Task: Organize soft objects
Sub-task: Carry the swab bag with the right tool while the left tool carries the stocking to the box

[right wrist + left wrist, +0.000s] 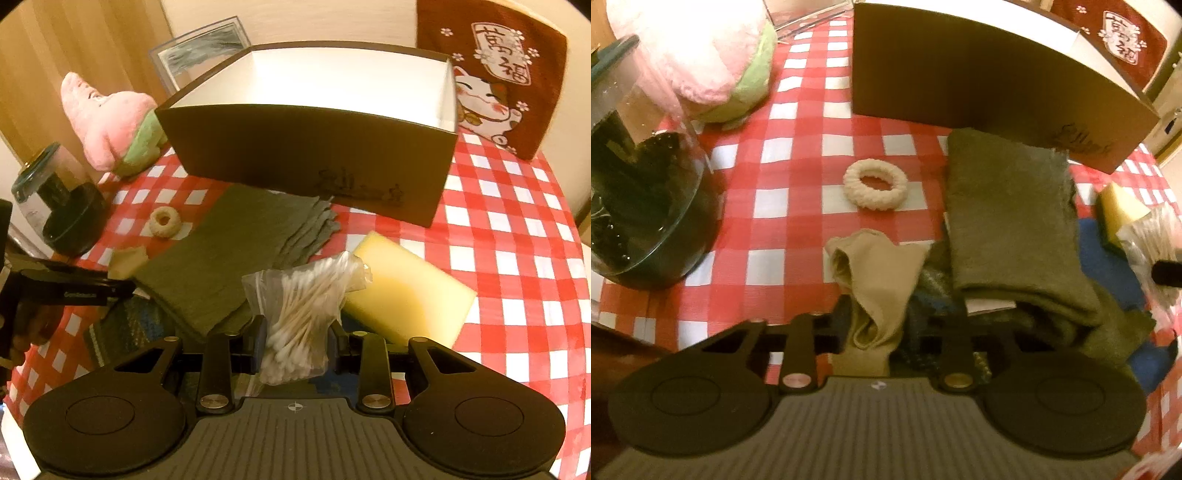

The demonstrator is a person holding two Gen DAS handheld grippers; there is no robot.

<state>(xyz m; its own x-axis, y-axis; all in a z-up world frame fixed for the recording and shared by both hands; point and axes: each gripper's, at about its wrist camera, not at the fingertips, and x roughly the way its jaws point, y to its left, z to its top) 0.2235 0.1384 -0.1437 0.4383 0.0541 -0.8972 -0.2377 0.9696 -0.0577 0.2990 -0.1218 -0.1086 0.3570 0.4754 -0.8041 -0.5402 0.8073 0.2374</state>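
On the dark red cloth (491, 74) behind the box you can see a white plaque with two large Chinese-style characters, set above a beckoning cat — the same plaque shows at the top right of your left wrist view, blurred. The front wall of the dark box (306, 155) carries a faint dark script mark near its lower right, too dim to read. On the left gripper (122, 286), a small pale word runs along the black side — not legible.

Close downward wrist views (shared box (979, 85))
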